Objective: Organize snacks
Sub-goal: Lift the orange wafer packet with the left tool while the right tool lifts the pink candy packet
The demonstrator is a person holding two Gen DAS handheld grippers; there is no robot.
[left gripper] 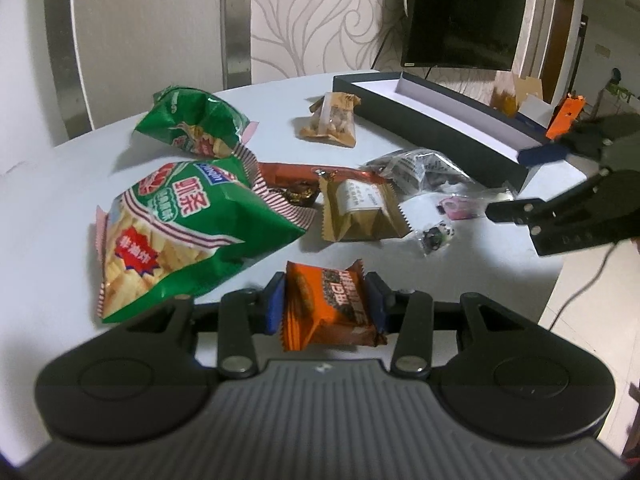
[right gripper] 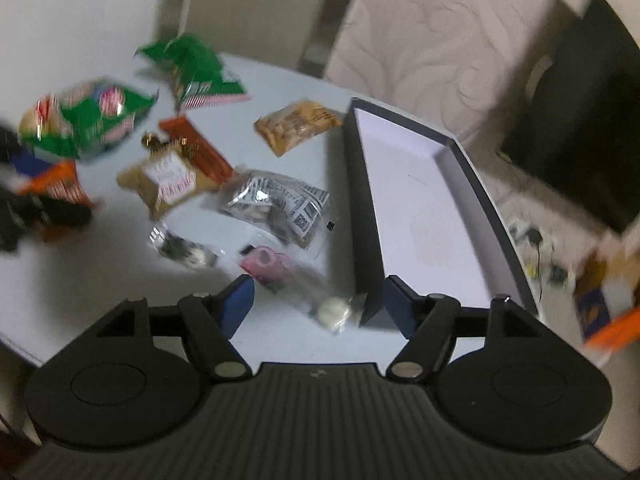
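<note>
My left gripper (left gripper: 326,306) clamps an orange snack pack (left gripper: 329,308), its blue pads pressing both sides just above the table (left gripper: 48,208). My right gripper (right gripper: 316,304) stands wide with nothing between the pads, beside the near corner of the dark box (right gripper: 362,208), whose white inside looks bare. The right view is smeared: a small clear packet (right gripper: 280,264) below the fingers is hard to read. Green chip bags (left gripper: 188,236) and other packs lie scattered; the box's far end is cut off.
</note>
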